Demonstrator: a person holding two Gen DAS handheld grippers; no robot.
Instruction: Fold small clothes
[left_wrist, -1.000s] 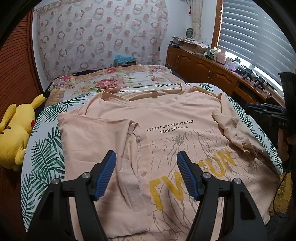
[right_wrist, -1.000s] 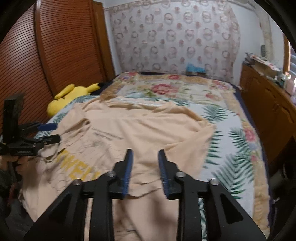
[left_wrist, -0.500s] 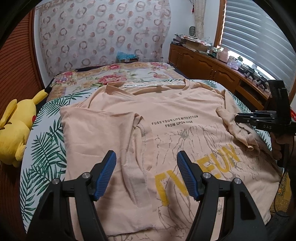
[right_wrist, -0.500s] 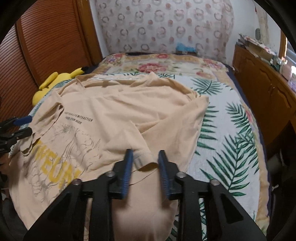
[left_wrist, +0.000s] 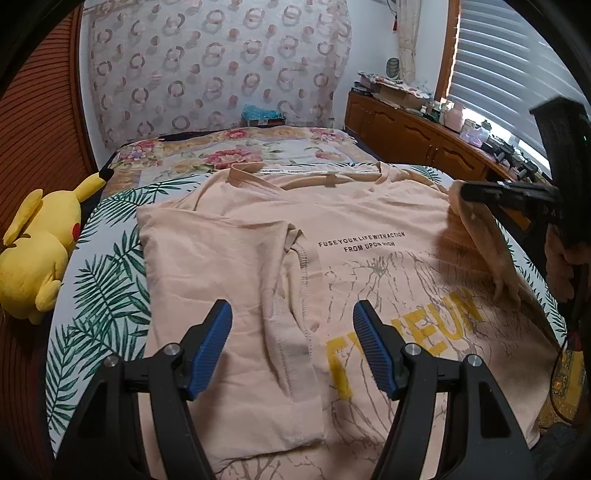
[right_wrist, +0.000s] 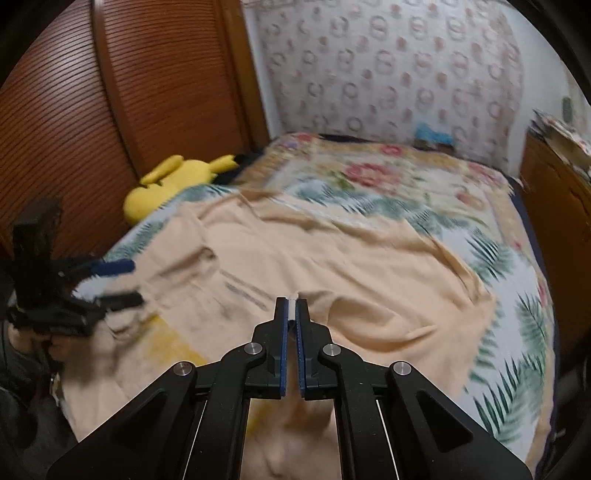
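Observation:
A peach T-shirt with yellow letters lies spread face up on the bed. Its left side and sleeve are folded inward over the body. My left gripper hovers open just above that folded sleeve's hem, with nothing between its blue pads. My right gripper is shut on the shirt's other sleeve, a strip of fabric pinched between the pads. In the left wrist view the right gripper holds this sleeve lifted above the shirt's right side. The left gripper shows at the right wrist view's left edge.
A yellow plush toy lies at the bed's left edge beside a brown slatted wardrobe. A palm-leaf sheet and a floral cover lie under and beyond the shirt. A wooden cabinet with clutter runs along the right wall.
My right gripper closed on the right sleeve and lifted it, carrying it inward over the shirt. The left gripper stayed open in place.

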